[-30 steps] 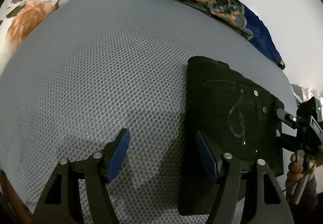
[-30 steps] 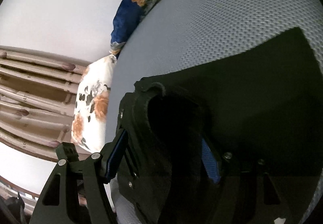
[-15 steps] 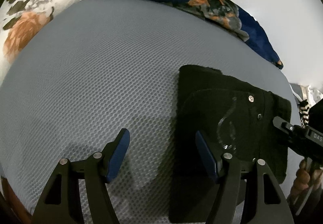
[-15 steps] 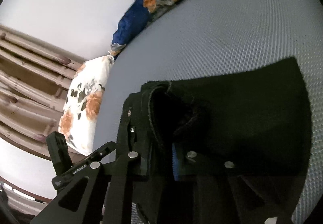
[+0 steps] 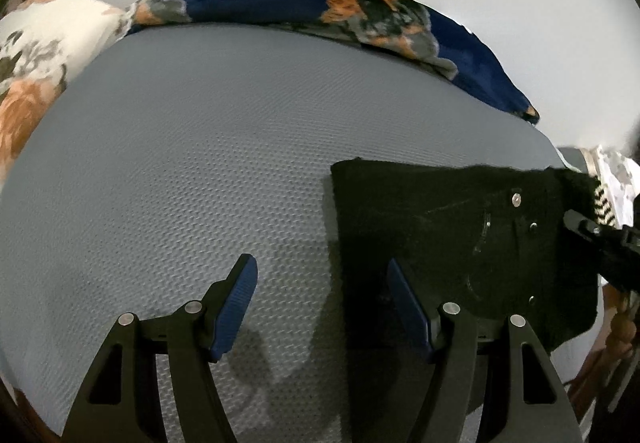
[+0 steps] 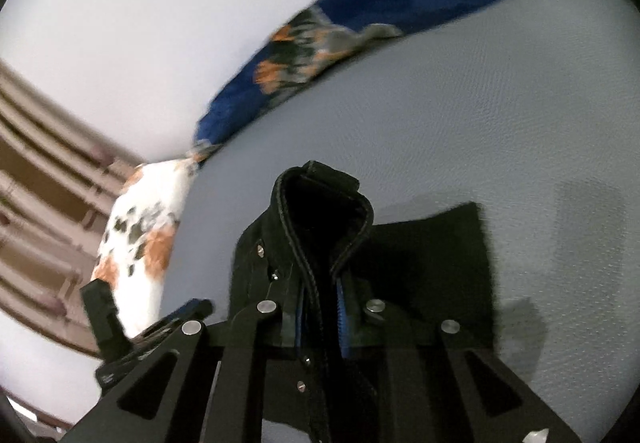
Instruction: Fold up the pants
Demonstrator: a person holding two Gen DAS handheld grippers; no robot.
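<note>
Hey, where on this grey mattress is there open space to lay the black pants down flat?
The widest bare stretch of the grey mattress runs from the pants' edge toward the floral pillow, bounded at the back by the blue floral blanket. It is crowded at the edge where the right gripper clamps the waistband; the left gripper hangs open there.

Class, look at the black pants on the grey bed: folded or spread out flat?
Folded: the black pants form a compact rectangle, and the right gripper pinches its raised waistband edge.
</note>
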